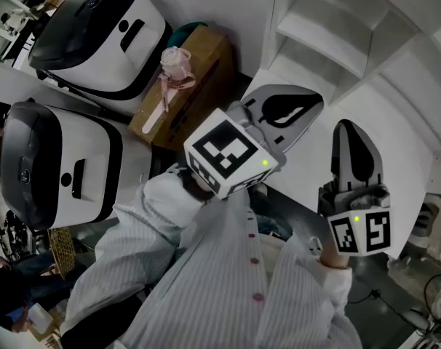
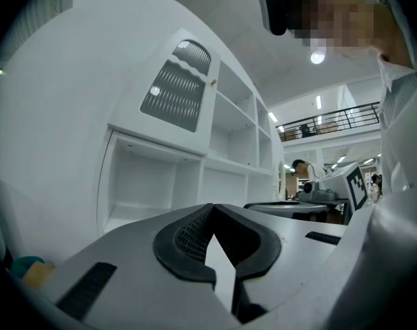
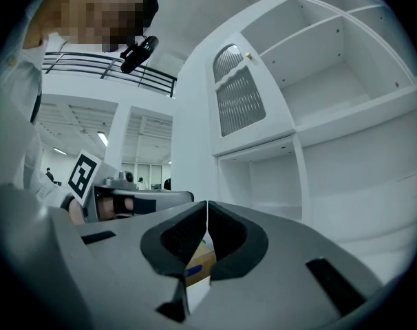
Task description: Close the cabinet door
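Note:
A white cabinet (image 1: 351, 27) with open shelves stands ahead of me, seen in the head view at the upper right. One upper compartment has a door with a grey slatted panel (image 3: 237, 96) and a small knob (image 3: 248, 57). The left gripper view shows this slatted door (image 2: 175, 86) too. I cannot tell whether it sits fully flush. My left gripper (image 1: 316, 99) and right gripper (image 1: 349, 126) are held level, side by side, short of the cabinet. Both are shut with nothing between the jaws, as the left gripper (image 2: 212, 210) and right gripper (image 3: 207, 208) show in their own views.
Two white-and-black machines (image 1: 97, 27) (image 1: 53, 166) stand at the left. Between them and the cabinet sits a cardboard box (image 1: 188, 78) with a pink object (image 1: 173, 67) on top. Cables lie on the floor at the lower right (image 1: 431, 297). A person (image 2: 301, 167) stands far off.

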The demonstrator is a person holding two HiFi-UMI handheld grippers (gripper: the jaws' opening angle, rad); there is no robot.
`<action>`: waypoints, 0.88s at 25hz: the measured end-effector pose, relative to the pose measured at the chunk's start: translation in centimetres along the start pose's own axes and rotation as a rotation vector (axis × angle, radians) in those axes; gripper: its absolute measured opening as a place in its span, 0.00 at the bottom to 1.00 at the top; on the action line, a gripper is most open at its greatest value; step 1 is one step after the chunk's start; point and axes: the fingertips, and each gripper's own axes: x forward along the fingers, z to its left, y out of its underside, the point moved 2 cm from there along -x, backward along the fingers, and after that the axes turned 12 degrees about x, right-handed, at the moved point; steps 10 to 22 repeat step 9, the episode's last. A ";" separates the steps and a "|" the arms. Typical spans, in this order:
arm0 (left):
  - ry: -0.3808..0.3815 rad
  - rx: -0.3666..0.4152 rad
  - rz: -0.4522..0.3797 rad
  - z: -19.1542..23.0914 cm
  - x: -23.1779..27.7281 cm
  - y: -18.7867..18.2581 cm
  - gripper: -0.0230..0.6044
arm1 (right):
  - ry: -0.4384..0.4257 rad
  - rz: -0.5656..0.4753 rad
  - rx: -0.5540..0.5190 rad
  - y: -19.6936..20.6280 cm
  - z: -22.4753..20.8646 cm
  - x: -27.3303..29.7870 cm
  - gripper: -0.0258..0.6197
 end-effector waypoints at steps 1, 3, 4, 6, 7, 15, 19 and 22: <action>0.006 -0.001 -0.001 0.1 -0.1 -0.1 0.05 | 0.001 0.006 -0.001 0.1 0.0 0.0 0.06; 0.014 0.001 0.000 0.5 -0.2 -0.4 0.05 | 0.000 0.013 0.001 0.3 0.1 0.2 0.06; 0.019 0.009 0.002 0.6 -0.2 -0.5 0.05 | 0.000 0.015 0.003 0.4 0.0 0.2 0.06; 0.037 0.033 0.013 0.6 0.0 -0.7 0.05 | 0.003 0.017 0.005 0.4 -0.2 0.2 0.06; 0.049 0.043 0.018 0.5 0.2 -0.8 0.05 | 0.005 0.016 0.005 0.3 -0.3 0.2 0.06; 0.075 0.060 0.028 0.4 0.5 -0.9 0.05 | 0.009 0.012 0.003 0.2 -0.6 0.1 0.06; 0.075 0.060 0.028 0.4 0.5 -0.9 0.05 | 0.009 0.012 0.003 0.2 -0.6 0.1 0.06; 0.075 0.060 0.028 0.4 0.5 -0.9 0.05 | 0.009 0.012 0.003 0.2 -0.6 0.1 0.06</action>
